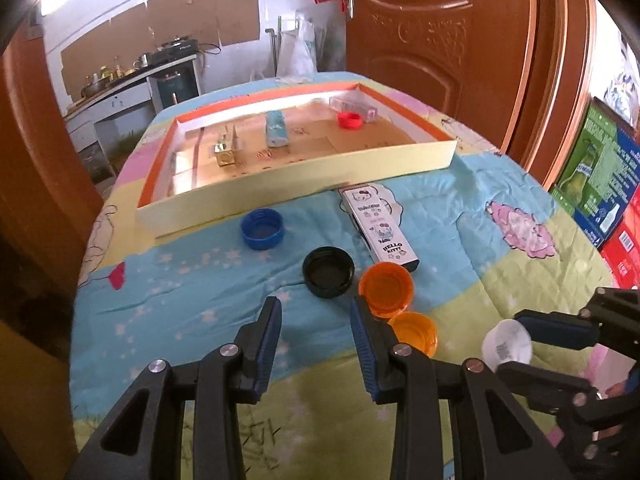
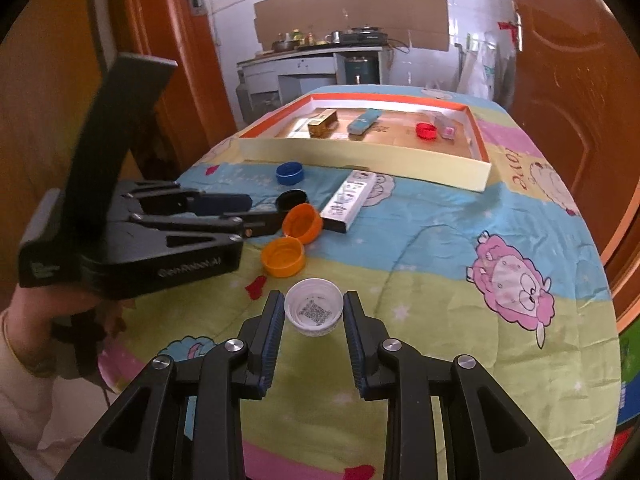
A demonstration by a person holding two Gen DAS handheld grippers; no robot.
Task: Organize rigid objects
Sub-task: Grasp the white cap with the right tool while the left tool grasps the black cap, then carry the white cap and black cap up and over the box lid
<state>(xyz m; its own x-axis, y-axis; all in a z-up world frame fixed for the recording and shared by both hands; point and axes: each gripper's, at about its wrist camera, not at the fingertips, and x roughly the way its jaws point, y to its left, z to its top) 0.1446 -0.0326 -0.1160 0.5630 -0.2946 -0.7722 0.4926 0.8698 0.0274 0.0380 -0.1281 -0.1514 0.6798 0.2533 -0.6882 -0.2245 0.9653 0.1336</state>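
Item: white cap (image 2: 314, 307), lower centre of the right wrist view, on the quilted table (image 2: 440, 248), clamped open-side up in the right hand-held gripper (image 2: 314, 308). Left hand-held gripper (image 1: 316, 316) apart, empty, black cap (image 1: 328, 266) just ahead; orange caps (image 1: 386, 288) crowd its right finger. Tray (image 1: 280, 184) lies beyond.

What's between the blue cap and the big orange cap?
The black cap sits between the blue cap and the big orange cap, seen clearly in the left wrist view.
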